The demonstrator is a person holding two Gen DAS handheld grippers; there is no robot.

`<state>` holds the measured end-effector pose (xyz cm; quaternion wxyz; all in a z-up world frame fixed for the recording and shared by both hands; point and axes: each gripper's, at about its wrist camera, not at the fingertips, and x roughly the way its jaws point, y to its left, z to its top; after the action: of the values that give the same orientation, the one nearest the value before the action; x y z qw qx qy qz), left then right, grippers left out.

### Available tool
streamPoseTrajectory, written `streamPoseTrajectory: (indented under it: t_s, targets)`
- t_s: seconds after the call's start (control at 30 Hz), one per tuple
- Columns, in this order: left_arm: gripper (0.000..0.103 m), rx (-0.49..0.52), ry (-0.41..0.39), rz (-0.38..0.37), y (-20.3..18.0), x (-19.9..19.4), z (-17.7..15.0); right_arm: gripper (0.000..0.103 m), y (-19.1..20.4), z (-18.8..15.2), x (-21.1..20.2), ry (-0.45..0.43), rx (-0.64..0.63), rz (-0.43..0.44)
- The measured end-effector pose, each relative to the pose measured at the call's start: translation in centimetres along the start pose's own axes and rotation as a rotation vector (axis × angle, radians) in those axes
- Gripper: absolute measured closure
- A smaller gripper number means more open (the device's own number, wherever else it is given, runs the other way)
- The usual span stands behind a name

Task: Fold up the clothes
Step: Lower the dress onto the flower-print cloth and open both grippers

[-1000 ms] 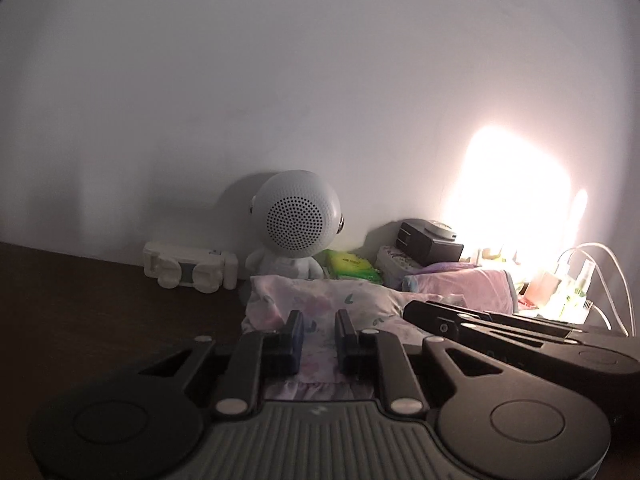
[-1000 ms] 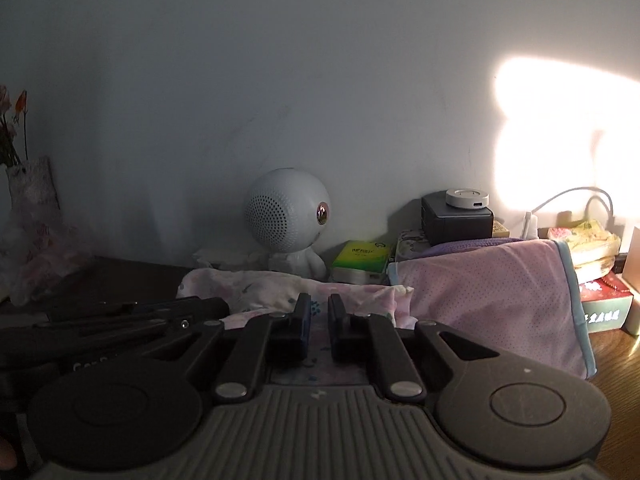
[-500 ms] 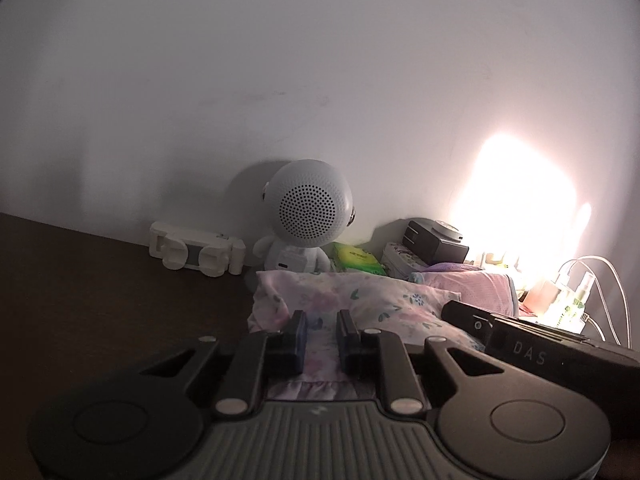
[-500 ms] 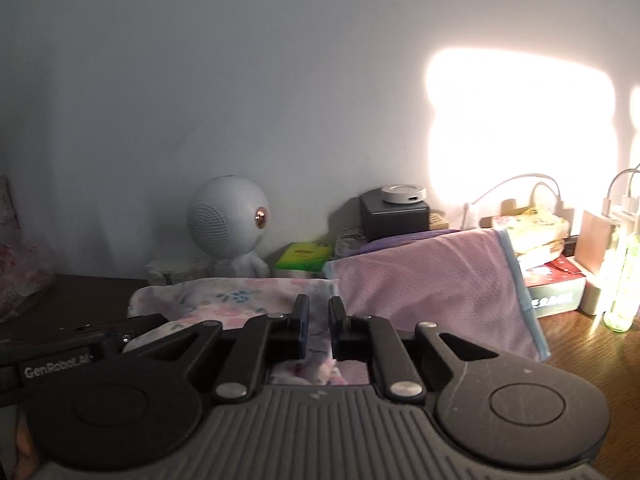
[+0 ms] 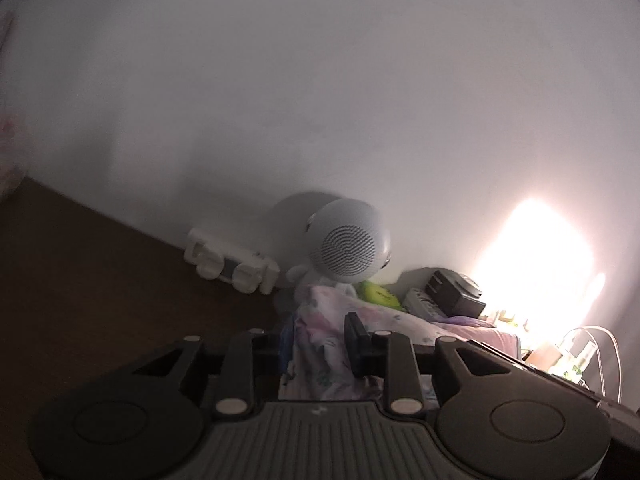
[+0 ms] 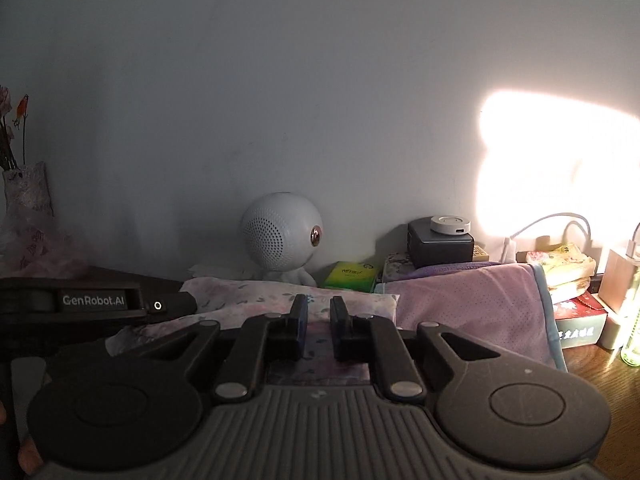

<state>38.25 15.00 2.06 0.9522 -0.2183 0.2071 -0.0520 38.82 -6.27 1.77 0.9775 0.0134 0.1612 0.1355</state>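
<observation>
Since the earlier frames the left wrist view has rolled, so the table edge now slants from upper left to lower right, and the left gripper (image 5: 318,340) has spread its fingers wider around the cloth. The white wall (image 6: 320,80) fills the upper part of both views, with a bright sun patch (image 6: 552,160) at right. The dark wooden table (image 5: 100,280) runs across the lower left of the left wrist view. The floral garment (image 6: 256,292) lies across the centre of the table, in front of the round white speaker figure (image 6: 280,236), and just left of a folded pink mesh cloth (image 6: 472,304). In the left wrist view a bunched fold of the floral garment stands between the left gripper's fingers, whose jaws are opening; whether the pads press on it cannot be told. The right gripper (image 6: 319,320) sits low at centre frame, its jaws nearly together with a narrow gap over the garment's near edge; a grip cannot be confirmed. A dark box (image 6: 440,244) with a white puck stands behind the pink cloth. A green packet (image 6: 350,274) lies beside the speaker.
</observation>
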Motion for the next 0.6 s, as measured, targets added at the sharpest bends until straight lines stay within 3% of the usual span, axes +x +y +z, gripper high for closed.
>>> streamPoseTrajectory:
  t_s: [0.13,0.23,0.33,0.4,0.47,0.53,0.6]
  targets:
    - [0.071,-0.054,0.002,0.025,0.7,0.0,0.3,0.085,-0.8,0.9,-0.6,-0.015,0.051,-0.002]
    - [0.071,-0.135,-0.084,0.035,1.8,-1.2,0.8,0.073,-1.2,3.1,-3.1,-0.081,0.047,-0.029]
    - [0.071,-0.159,-0.146,0.047,1.7,-2.7,2.4,0.068,-1.5,5.0,-6.2,-0.120,0.077,-0.046]
    - [0.071,-0.133,-0.145,0.047,0.5,-3.8,3.8,0.066,-1.8,6.1,-8.3,-0.102,0.090,-0.062]
    - [0.070,-0.078,-0.114,0.009,-1.4,-5.2,5.5,0.052,-2.0,6.9,-10.6,-0.057,0.076,-0.098]
    - [0.063,-0.024,-0.107,-0.009,-3.3,-7.5,6.3,0.045,-2.0,7.1,-12.9,-0.008,0.018,-0.129]
    - [0.053,0.011,-0.116,0.022,-5.1,-10.2,6.2,0.037,-2.5,6.5,-15.3,0.014,0.017,-0.168]
